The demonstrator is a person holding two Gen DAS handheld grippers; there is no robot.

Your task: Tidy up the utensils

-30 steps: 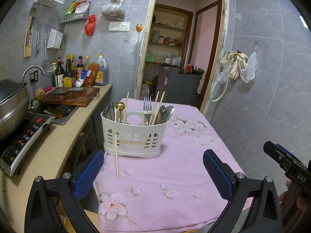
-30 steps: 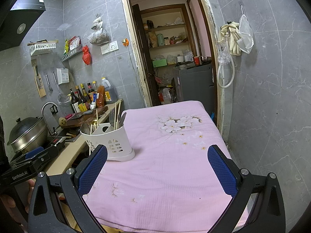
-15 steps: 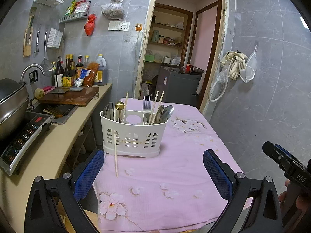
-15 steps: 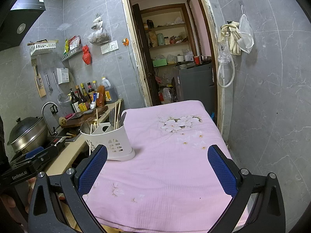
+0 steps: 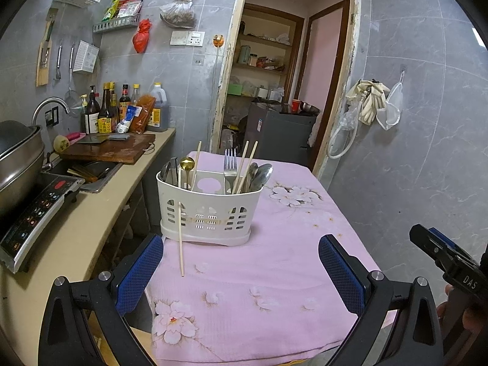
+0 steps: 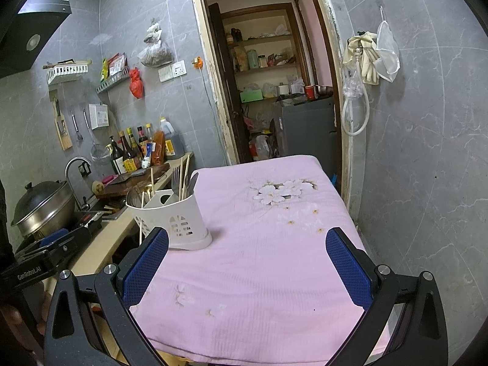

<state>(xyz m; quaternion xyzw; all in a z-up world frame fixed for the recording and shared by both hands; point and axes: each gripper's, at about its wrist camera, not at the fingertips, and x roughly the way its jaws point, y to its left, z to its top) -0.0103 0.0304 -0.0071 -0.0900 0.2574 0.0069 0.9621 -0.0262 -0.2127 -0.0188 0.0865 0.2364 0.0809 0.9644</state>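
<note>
Both tools [image 5: 241, 262] [image 6: 247, 259] open, empty; one caddy [image 5: 210, 210]; one chopstick [image 5: 180, 238] outside.

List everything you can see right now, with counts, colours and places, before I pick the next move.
Utensil holder: one, white, on the pink cloth near the counter.
Loose chopstick: one, pale wood, leaning on the holder's front, tip on the cloth.
Fork: one, silver, upright in the holder.
Gold spoon: one, in the holder's left side.
Tablecloth: one, pink with flowers, covering the table.
Cutting board: one, brown, on the counter.
Bottles: several, dark, against the wall.
Pot: one, steel, on the cooktop.
Left gripper: open, empty.
Right gripper: open, empty.
</note>
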